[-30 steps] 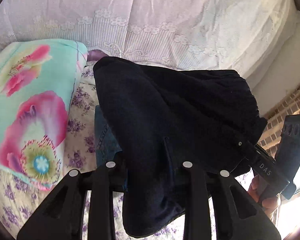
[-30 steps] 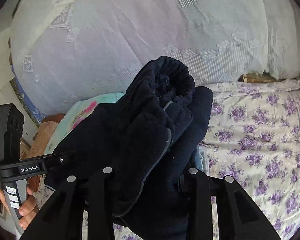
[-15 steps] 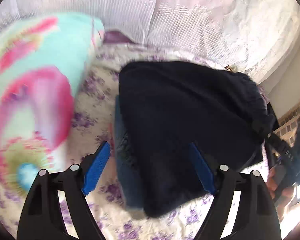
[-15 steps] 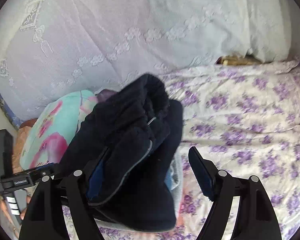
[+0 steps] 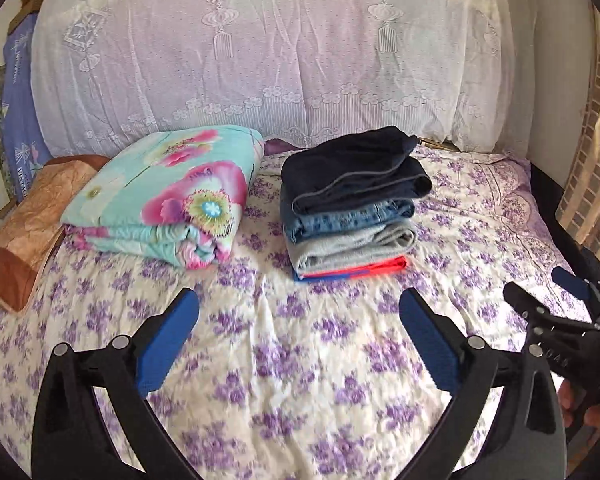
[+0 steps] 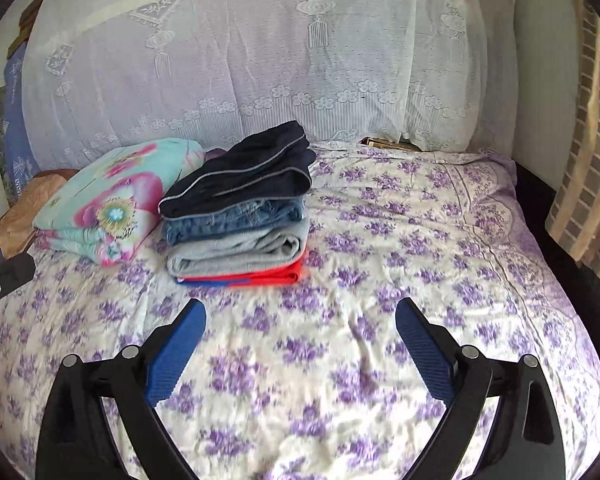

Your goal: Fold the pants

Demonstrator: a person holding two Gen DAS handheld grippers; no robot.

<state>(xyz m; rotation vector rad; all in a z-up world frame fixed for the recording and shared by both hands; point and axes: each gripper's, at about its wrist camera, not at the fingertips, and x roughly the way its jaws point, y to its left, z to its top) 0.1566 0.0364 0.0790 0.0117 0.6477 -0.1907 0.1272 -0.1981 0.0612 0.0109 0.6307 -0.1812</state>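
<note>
While topping the stack, folded navy pants (image 5: 354, 170) lie crosswise, fold rightward.

The only readable lettering is "DAS" on the right tool (image 5: 572, 300), seen at the left view's edge.

Navy pants (image 5: 352, 168) w/ grey piping, purple-floral bedsheet (image 5: 300, 360).

pants (image 5: 356, 168) sit on top of the clothes stack (image 5: 350, 236) on the bed (image 5: 300, 360), blanket (image 5: 160, 200) just left, curtain (image 5: 260, 60) behind.
</note>
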